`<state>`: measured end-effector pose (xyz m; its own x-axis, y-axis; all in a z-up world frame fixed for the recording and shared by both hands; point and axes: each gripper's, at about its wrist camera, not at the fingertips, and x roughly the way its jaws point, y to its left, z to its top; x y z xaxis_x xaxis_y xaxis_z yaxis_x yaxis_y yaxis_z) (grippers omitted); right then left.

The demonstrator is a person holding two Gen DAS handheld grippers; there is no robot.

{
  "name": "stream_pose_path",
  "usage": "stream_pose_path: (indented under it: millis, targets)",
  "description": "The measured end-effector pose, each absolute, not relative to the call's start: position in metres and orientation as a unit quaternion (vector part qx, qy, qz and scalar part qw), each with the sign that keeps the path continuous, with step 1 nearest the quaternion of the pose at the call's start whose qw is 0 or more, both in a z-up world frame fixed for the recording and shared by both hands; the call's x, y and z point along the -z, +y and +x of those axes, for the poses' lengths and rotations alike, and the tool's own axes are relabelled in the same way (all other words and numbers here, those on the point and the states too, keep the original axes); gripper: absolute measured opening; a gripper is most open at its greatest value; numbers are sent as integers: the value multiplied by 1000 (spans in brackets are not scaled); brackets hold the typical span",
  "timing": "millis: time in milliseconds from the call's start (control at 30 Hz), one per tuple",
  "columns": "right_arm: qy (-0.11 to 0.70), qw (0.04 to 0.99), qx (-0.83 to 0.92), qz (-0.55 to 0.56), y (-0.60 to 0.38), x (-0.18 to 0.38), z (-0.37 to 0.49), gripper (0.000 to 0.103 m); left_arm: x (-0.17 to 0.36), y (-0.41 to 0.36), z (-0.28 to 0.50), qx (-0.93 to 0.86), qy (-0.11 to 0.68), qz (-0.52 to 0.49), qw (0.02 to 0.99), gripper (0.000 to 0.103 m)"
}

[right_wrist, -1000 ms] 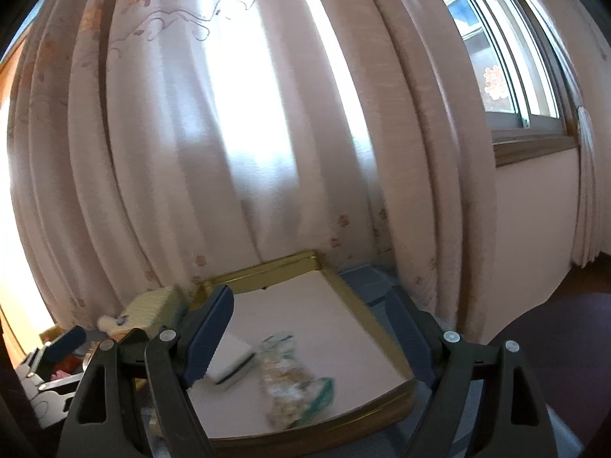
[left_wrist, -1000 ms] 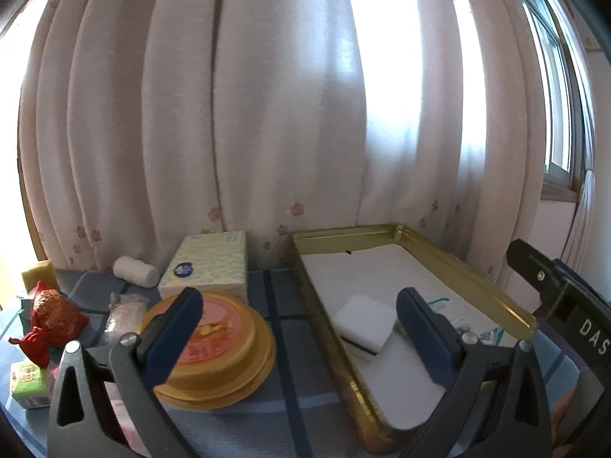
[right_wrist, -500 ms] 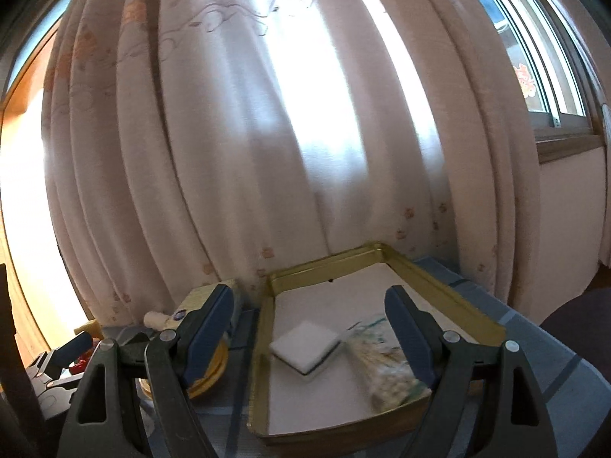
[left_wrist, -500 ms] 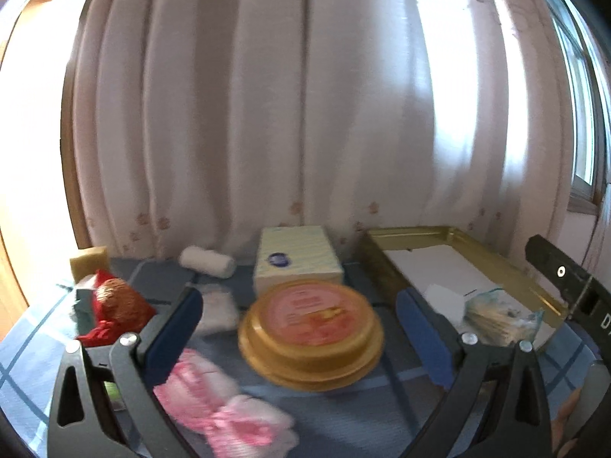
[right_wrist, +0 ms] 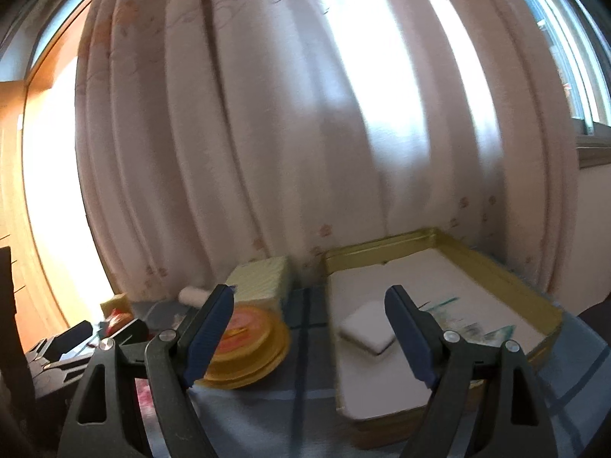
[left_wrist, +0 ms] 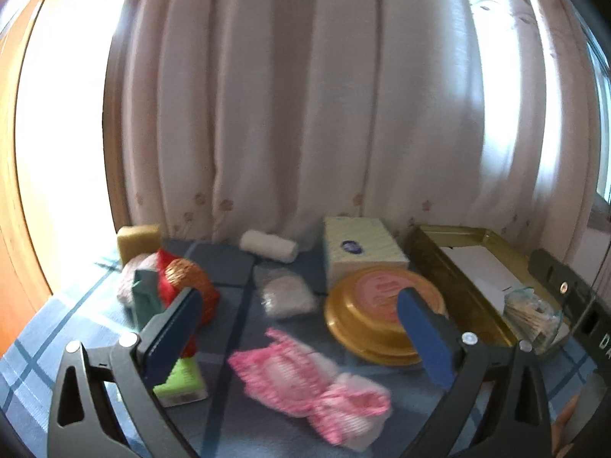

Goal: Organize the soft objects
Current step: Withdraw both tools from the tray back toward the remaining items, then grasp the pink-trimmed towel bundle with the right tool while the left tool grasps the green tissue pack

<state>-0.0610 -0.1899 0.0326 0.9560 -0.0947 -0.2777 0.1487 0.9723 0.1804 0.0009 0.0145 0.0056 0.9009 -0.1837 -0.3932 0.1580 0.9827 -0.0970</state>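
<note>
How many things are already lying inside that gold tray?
2. A white pad lies near the left wall of the gold tray; a clear bag of small pale pieces lies at the near right side. The gripper fingers could hide more.

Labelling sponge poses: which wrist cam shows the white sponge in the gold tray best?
Right wrist. The white sponge lies in plain view on the gold tray's white liner, between the open jaws. In the left wrist view I can't make it out; only the tray's near wall and a bag show.
</note>
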Motion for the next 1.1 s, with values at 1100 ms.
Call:
stream_pose_path:
  millis: [1100]
  targets:
    - [414,891,-178,-62,-32,31,28,83,30,152,21,2,335,-70,940,102]
